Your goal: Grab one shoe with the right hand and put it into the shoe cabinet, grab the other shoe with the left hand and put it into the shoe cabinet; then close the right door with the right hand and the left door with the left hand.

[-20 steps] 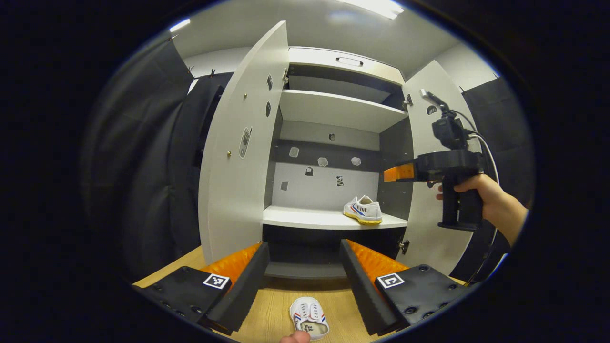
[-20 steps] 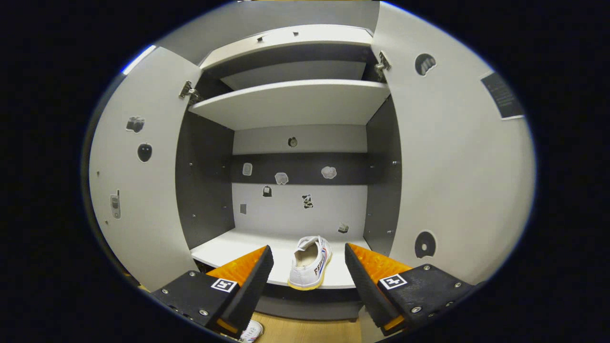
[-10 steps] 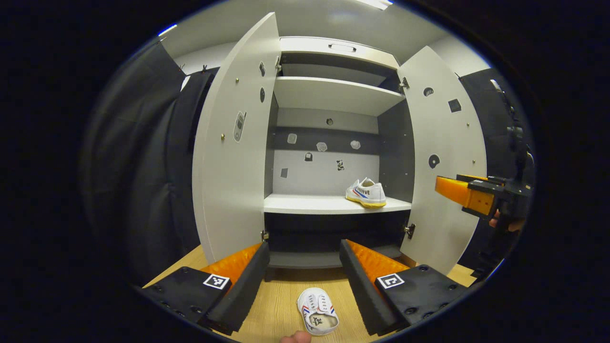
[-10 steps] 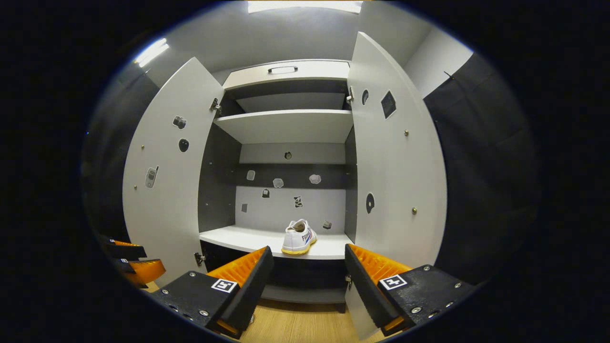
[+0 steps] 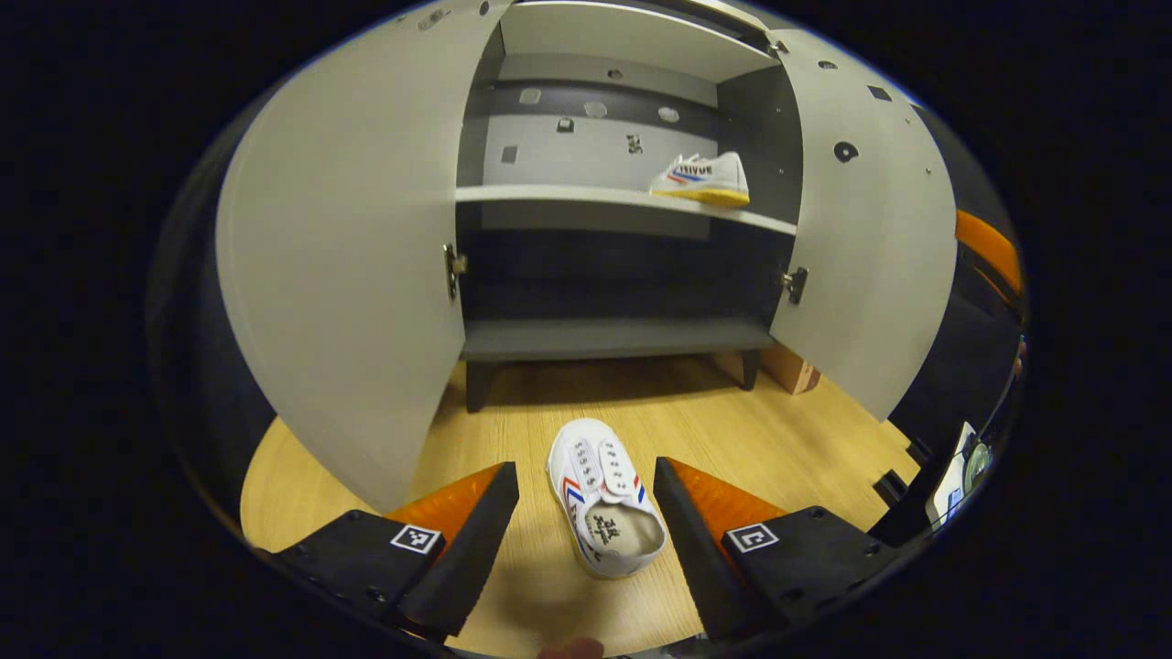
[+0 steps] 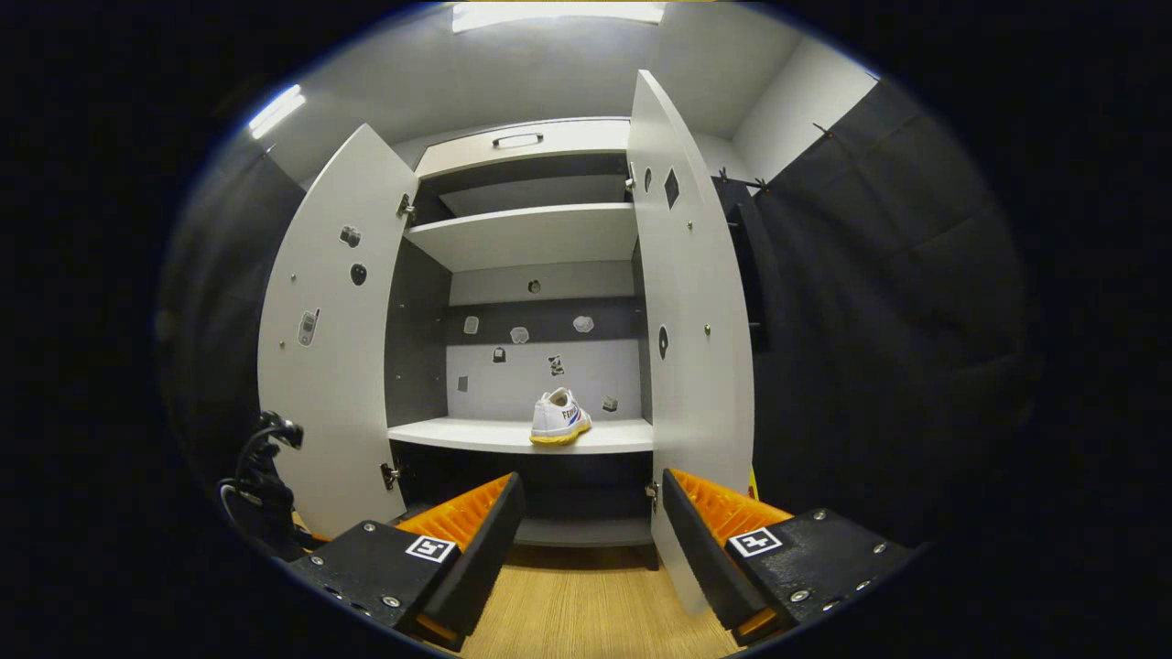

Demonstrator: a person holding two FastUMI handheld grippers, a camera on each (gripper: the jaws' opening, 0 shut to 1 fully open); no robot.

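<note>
Here we see the left gripper (image 5: 586, 513) low over the floor (image 5: 732, 430), jaws apart around one shoe (image 5: 604, 499) without touching it. The other shoe (image 6: 559, 418) sits on the cabinet shelf (image 6: 476, 436). The right gripper (image 6: 591, 531) hangs apart, jaws spread, empty.
</note>
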